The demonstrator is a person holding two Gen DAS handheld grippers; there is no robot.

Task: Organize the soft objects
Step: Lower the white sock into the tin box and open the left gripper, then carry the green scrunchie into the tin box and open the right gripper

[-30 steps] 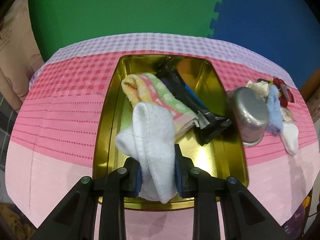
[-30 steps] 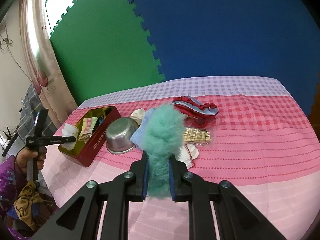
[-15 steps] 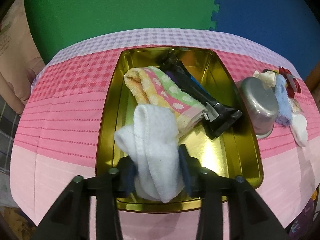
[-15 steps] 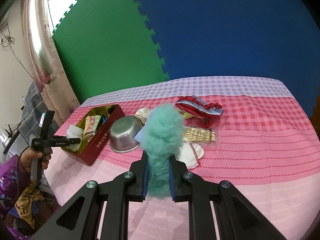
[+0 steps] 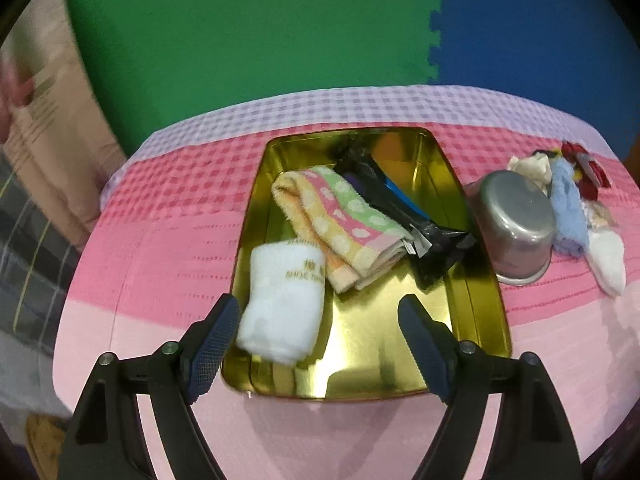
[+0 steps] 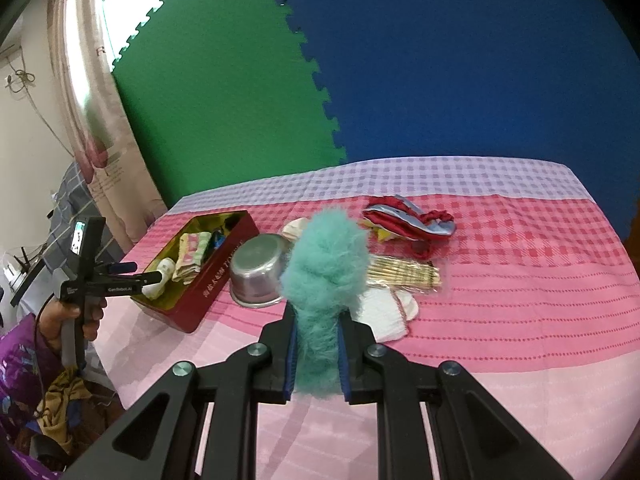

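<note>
Tabletop [image 6: 520,280]: we see a pink checked cloth spread ahead of both hand-held grippers, carrying everything below.
Tin [image 5: 476,280]: a gold-lined, red-sided box directly ahead of and under our left hand-held gripper; from the right hand-held gripper it lies ahead and well to the left, its long axis running away from us.
Steel pot [image 6: 256,276]: upended between the tin and the loose pile, just ahead-left of the right hand-held gripper.
Loose pile: a white sock [image 6: 384,312], a bamboo mat [image 6: 404,276] and a red-and-blue ruffled cloth [image 6: 408,220] lie ahead-right of the right hand-held gripper.
Striped towel [image 5: 344,220]: folded in the tin, beyond the left fingers.
White towel roll [image 5: 284,300]: in the tin's near left corner, just inside the left finger, apart from the right finger.
Teal fluffy piece [image 6: 324,280]: pinched between the right fingers, standing up out of them.
Left hand-held gripper [image 5: 316,340]: jaws spread wide, holding nothing.
Right hand-held gripper [image 6: 318,364]: pressed onto the teal fluffy piece.
Key relation: we judge the teal piece must travel left, over the pot, to the tin; the left is nearer but empty.
</note>
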